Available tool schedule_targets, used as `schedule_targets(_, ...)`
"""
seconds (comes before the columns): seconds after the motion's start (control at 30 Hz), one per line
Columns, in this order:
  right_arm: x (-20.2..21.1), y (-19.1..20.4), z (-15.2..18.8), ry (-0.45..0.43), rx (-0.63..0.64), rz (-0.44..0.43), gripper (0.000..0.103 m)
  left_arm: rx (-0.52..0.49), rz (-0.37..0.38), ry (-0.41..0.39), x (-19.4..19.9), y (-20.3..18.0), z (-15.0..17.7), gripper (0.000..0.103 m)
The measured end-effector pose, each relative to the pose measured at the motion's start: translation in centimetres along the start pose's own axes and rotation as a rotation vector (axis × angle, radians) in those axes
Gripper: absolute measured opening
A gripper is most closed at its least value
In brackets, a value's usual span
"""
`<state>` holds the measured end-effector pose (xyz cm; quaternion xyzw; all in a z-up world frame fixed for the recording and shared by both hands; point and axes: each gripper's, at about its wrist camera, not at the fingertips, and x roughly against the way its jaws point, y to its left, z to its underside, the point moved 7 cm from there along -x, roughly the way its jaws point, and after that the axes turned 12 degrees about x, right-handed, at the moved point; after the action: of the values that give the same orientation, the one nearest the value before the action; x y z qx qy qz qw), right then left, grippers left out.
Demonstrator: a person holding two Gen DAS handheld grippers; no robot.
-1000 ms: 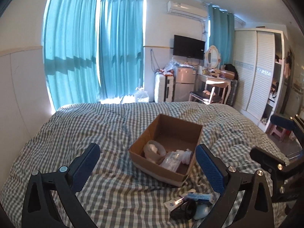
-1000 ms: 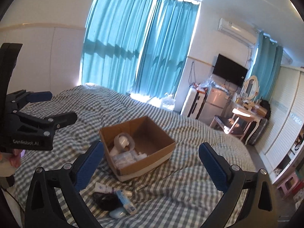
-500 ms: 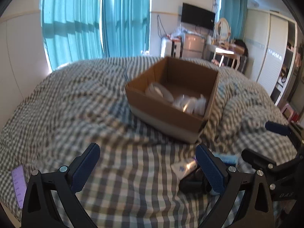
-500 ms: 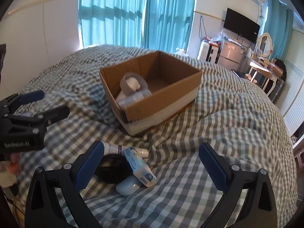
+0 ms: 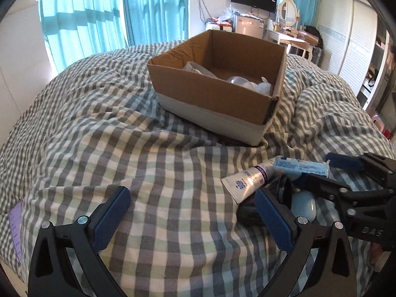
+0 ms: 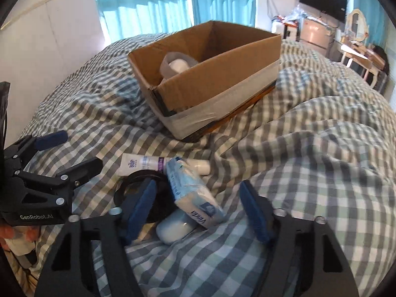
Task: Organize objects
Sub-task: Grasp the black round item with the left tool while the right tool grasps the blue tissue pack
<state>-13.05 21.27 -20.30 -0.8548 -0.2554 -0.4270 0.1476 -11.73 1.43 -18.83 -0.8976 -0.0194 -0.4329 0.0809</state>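
left claw [image 5: 193,212] agape | tube [image 5: 247,179], tissue pack [image 5: 300,166] near box [image 5: 217,84]

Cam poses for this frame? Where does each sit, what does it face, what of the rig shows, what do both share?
Left wrist: on the left claw, low over the checked bedding, facing the cardboard box and the room's far wall; own open fingers frame the bottom, right claw enters at right.
Right wrist: on the right claw, facing the box from its other corner; open fingers straddle the tissue pack; left claw at left.
Shared: box, white tube, tissue pack, bedding.
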Motion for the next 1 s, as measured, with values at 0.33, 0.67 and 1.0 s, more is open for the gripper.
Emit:
schedule_targets(0.33, 0.3, -0.4, 0.5, -0.027, -0.041, 0.022, 0.028, -0.11, 0.001, 0.027, -0.2, -2.4, 1.5, 0.103)
schedule_targets(0.67, 1.2, -1.4, 1.0, -0.074, -0.108, 0.037, 0.025, -0.183, -0.013, 0.055, -1.3, -4.5, 2.2, 0.103)
schedule_targets(1.0, 1.2, -1.5, 1.0, -0.068, -0.113, 0.044, 0.025, -0.2, 0.063, 0.169, -3.6, -6.3, 3.5, 0.049)
